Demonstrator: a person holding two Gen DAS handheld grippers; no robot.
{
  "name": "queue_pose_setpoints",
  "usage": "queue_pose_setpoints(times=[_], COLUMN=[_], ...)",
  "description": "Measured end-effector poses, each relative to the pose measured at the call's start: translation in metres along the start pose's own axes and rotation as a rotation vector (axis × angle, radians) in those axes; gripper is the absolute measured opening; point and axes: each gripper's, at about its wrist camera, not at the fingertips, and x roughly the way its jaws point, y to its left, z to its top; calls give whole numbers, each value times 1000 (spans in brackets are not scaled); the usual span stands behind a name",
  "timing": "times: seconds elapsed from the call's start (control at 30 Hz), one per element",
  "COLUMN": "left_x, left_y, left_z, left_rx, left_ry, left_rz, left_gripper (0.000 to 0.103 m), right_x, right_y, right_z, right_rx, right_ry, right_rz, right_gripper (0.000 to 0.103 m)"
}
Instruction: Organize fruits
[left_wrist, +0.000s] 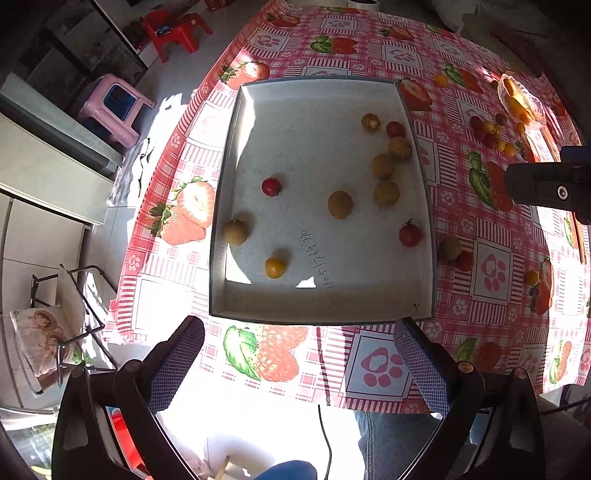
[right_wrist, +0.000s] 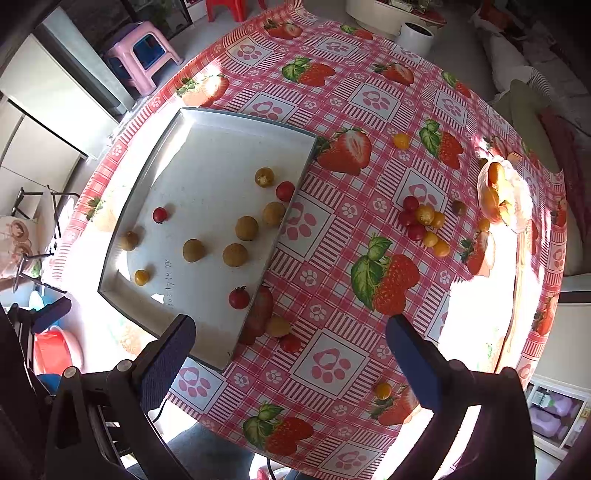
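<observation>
The left gripper has its jaws wide and empty, with the tray straight ahead of them, carrying brown, red and yellow fruits such as a brown one near its middle. The right gripper also has wide, empty jaws; ahead between them loose fruits lie on the bench just beside the tray's edge, and a fruit cluster sits farther ahead to their right, near a bag

Tray: your shallow white tray holds scattered brown, red and yellow fruits — none stacked.
Loose cluster: red and yellow, on the cloth, well apart from your tray.
</observation>
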Motion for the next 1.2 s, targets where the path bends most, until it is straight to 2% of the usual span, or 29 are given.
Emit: queue_pose_setpoints(times=[0.43,1.2], left_x=[-8,-8], left_y=[-11,-21], left_z=[3,1], left_rx=[55,68], left_ry=[-33,-37], left_rz=[17,17], left_gripper=[103,103], right_x=[-12,-9], right_y=[-2,-1], right_z=[-5,-8], right_rx=[15,11], right_ry=[-27,-19], right_rz=[-9,-2], right_gripper=[103,103])
